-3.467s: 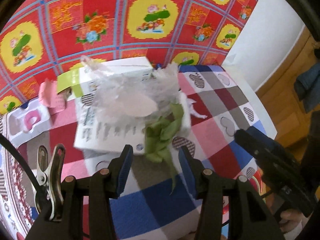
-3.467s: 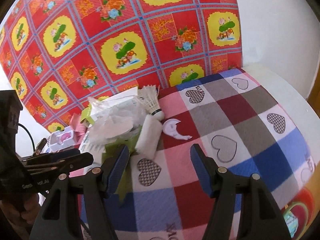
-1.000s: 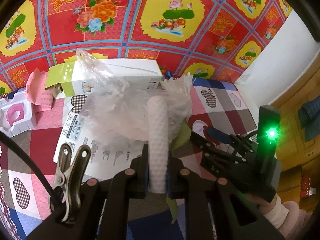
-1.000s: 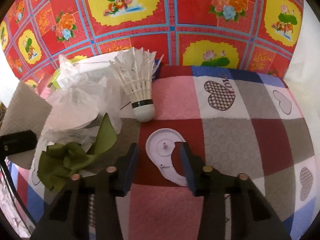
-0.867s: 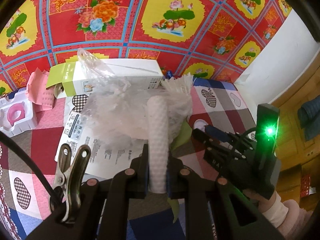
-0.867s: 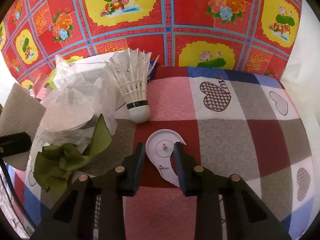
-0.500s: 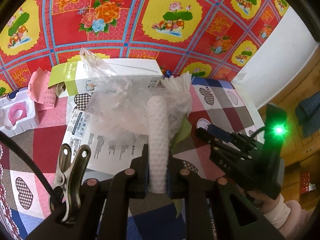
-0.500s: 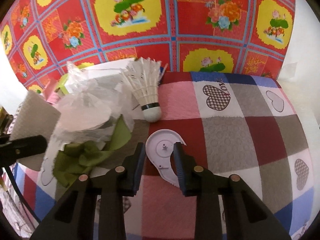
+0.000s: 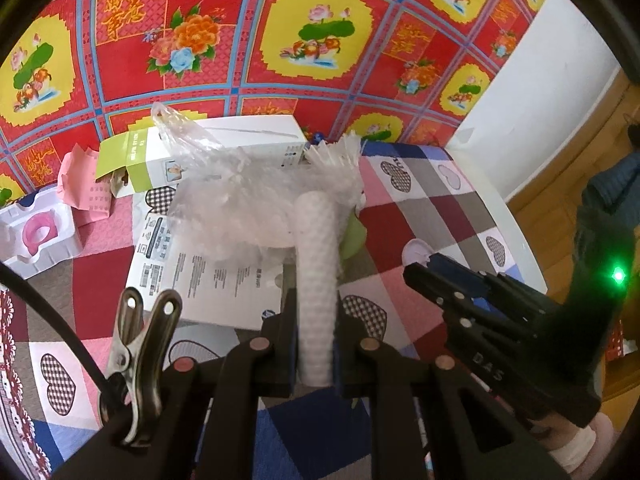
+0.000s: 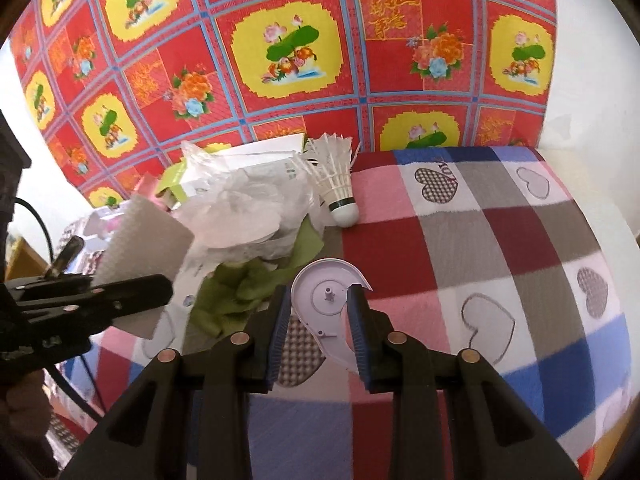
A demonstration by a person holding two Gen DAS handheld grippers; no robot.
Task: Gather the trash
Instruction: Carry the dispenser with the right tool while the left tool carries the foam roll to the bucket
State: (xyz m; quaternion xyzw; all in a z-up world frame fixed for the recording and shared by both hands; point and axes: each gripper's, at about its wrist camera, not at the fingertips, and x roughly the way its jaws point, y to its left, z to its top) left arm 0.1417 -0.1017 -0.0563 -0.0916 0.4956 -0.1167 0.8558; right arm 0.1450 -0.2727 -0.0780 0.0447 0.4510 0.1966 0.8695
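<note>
My left gripper [image 9: 314,344] is shut on a folded white paper towel [image 9: 316,272], which stands up from its jaws above the trash pile. In the right wrist view the same paper towel [image 10: 146,246] shows at the left, with the left gripper [image 10: 152,284] below it. My right gripper [image 10: 320,328] is shut on a flat white plastic piece [image 10: 326,300] and holds it lifted over the checked cloth. In the left wrist view the right gripper [image 9: 416,270] carries that plastic piece [image 9: 414,250]. A crumpled clear plastic bag [image 10: 244,208], green paper [image 10: 244,288] and a shuttlecock [image 10: 338,184] lie on the cloth.
A white and green carton [image 9: 224,148], a printed white box [image 9: 208,276], pink paper [image 9: 86,184] and a white tray with a pink ring [image 9: 36,232] lie at the left. A red floral sheet [image 10: 304,52] rises behind. The table's white edge [image 9: 516,236] runs along the right.
The right gripper closed on the white plastic piece and lifted it off the cloth. The left gripper kept its hold on the paper towel and drifted slightly.
</note>
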